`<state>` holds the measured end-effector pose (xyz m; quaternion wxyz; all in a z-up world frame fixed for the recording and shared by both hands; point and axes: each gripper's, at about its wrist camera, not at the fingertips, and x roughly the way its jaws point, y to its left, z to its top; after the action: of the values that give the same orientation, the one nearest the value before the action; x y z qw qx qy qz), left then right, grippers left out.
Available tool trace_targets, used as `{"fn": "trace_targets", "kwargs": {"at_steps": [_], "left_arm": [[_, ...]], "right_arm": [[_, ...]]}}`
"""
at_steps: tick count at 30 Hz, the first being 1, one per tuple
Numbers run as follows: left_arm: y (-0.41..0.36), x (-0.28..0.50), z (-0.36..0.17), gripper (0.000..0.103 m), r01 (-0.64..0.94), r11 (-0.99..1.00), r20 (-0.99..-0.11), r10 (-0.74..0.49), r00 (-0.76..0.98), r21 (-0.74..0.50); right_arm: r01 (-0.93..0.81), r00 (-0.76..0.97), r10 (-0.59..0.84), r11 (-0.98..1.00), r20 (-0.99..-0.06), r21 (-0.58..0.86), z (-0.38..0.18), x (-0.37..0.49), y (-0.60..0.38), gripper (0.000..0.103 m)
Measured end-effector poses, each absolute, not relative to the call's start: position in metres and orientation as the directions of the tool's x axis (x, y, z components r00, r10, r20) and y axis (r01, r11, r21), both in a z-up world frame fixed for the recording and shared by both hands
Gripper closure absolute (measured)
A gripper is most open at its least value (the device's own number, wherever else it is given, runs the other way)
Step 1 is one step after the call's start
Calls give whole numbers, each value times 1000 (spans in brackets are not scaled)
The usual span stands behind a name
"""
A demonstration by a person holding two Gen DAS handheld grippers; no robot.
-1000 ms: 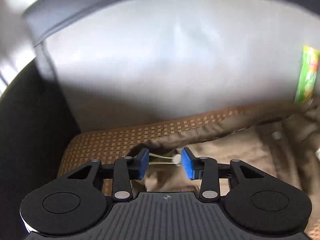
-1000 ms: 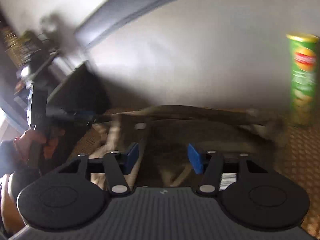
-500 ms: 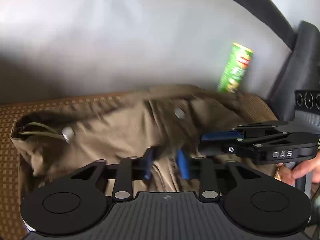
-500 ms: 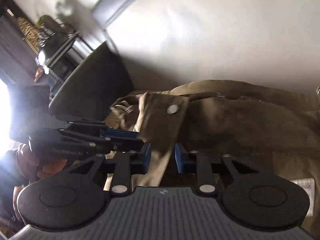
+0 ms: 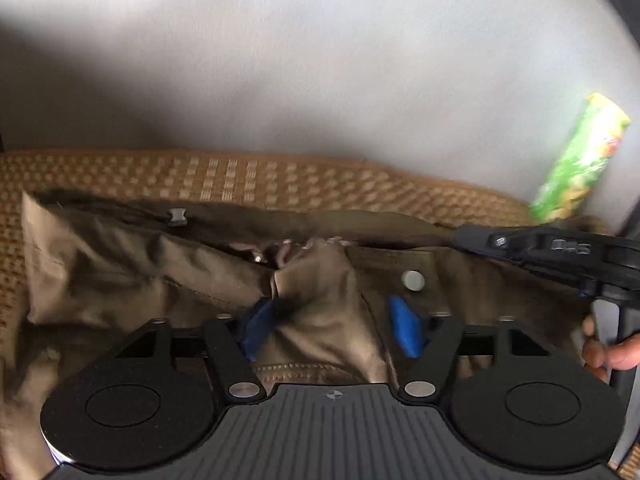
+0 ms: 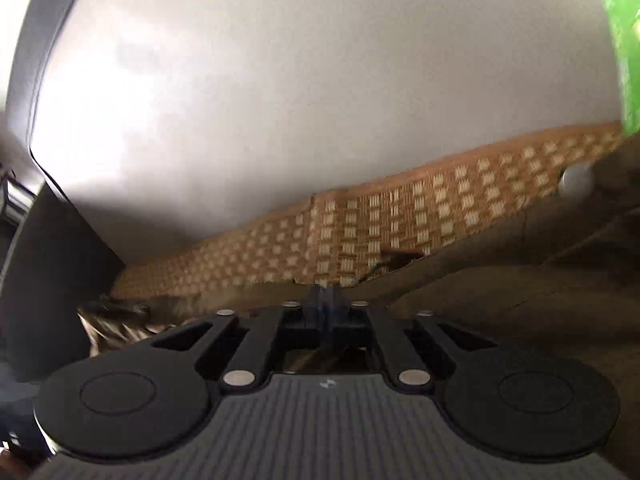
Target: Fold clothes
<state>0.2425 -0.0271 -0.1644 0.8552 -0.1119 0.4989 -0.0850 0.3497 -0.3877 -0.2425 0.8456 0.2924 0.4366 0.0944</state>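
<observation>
A woven brown mat [image 5: 280, 176] is spread before a pale wall, and olive-brown trousers [image 5: 120, 264] are laid across it. The left gripper [image 5: 328, 328] is spread wide over a fabric ridge. The right gripper [image 6: 326, 300] is clamped on the trousers' edge. A green can [image 5: 580, 160] is stood nearby.

Both wrist views sit low, close over the garment [image 5: 120, 272], facing the wall [image 6: 320, 100]; both catch the can [image 5: 580, 160].

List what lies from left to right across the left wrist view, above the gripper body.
Cord toggle → brown garment's bunched middle → grey snap button → right gripper → green can.
</observation>
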Motion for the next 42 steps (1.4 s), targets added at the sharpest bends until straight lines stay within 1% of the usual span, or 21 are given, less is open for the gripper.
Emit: {"fn": "trace_targets", "kwargs": {"at_steps": [1, 2, 3, 4, 6, 7, 9, 11, 13, 15, 17, 19, 20, 22, 24, 31, 34, 36, 38, 39, 42], "left_arm": [[-19, 229, -147, 35, 37, 963, -816, -246, 524, -267], [-11, 212, -130, 33, 43, 971, -796, -219, 565, -236], [-6, 192, -117, 26, 52, 983, -772, -169, 613, -175], [-2, 175, -113, 23, 55, 995, -758, -103, 644, -89], [2, 153, -122, 23, 55, 996, -758, 15, 652, 66], [5, 149, -135, 25, 62, 992, -784, 47, 619, 109], [11, 144, -166, 28, 55, 988, -834, 90, 544, 143], [13, 137, -186, 26, 37, 989, -839, 103, 535, 145], [11, 137, -198, 22, 3, 988, -829, 129, 544, 156], [11, 143, -203, 19, -39, 987, -824, 153, 546, 157], [12, 147, -197, 22, -58, 987, -833, 160, 529, 153], [9, 136, -178, 29, -68, 989, -831, 145, 536, 129], [4, 127, -168, 28, -72, 992, -823, 128, 553, 106], [-2, 102, -162, 21, -70, 991, -803, 134, 581, 115], [-7, 79, -166, 24, -65, 987, -791, 158, 592, 149], [-15, 70, -202, 21, -107, 982, -773, 189, 606, 156], [-16, 66, -206, 19, -114, 979, -762, 202, 616, 168], [-15, 69, -199, 21, -119, 980, -780, 200, 593, 161], [-7, 77, -179, 29, -133, 987, -799, 152, 582, 91], [0, 81, -164, 30, -141, 989, -789, 118, 603, 40], [19, 104, -128, 22, -153, 986, -737, 55, 673, -66]], "right_arm": [[56, 622, 437, 803, -649, 593, -224, 341, -393, 78], [11, 639, 448, 807, -625, 590, -207, 326, -401, 61], [-33, 655, 447, 822, -609, 568, -192, 310, -408, 51], [-76, 671, 420, 859, -611, 507, -180, 291, -414, 51], [-129, 699, 327, 933, -636, 337, -166, 256, -424, 51], [-124, 710, 261, 961, -655, 248, -169, 242, -427, 51], [-73, 699, 166, 984, -695, 161, -185, 225, -434, 48], [-34, 673, 138, 987, -727, 156, -212, 221, -439, 45], [-35, 671, 146, 986, -727, 166, -234, 221, -436, 38], [16, 683, 139, 979, -717, 205, -247, 223, -437, 35], [33, 680, 142, 974, -719, 224, -250, 226, -439, 34], [39, 676, 126, 978, -726, 206, -236, 224, -439, 35], [40, 683, 116, 980, -721, 196, -227, 218, -439, 38], [19, 727, 120, 981, -677, 194, -207, 190, -437, 37], [1, 760, 123, 982, -639, 190, -193, 165, -434, 36], [-4, 734, 126, 983, -667, 182, -252, 131, -414, 33], [-16, 760, 132, 983, -636, 185, -260, 124, -412, 33], [-19, 757, 140, 981, -638, 193, -259, 125, -413, 32], [-10, 730, 151, 977, -667, 211, -247, 128, -417, 32], [-3, 725, 157, 974, -670, 225, -236, 131, -420, 35], [-35, 797, 187, 964, -574, 265, -196, 137, -425, 35]]}}
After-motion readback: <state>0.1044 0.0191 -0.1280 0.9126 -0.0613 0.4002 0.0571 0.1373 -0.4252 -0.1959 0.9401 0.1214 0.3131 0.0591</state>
